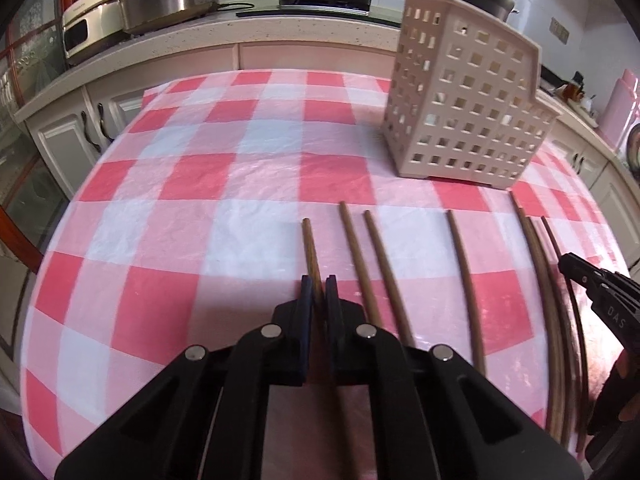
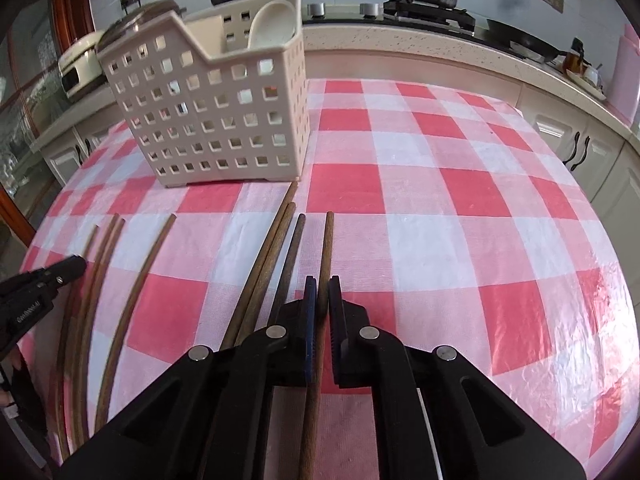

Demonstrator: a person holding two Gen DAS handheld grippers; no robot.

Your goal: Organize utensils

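Where the basket (image 2: 208, 120) stands, a white spoon (image 2: 272, 24) sits inside.

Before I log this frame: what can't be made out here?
- Near ends of both gripped chopsticks: hidden under the left gripper and the right gripper in their own views.
- Basket contents: left view shows only its perforated wall; right view shows a white spoon, the rest hidden.
- Rightmost chopsticks: left view, bunched at the fisheye edge and partly covered by the right gripper, so the count is unclear.
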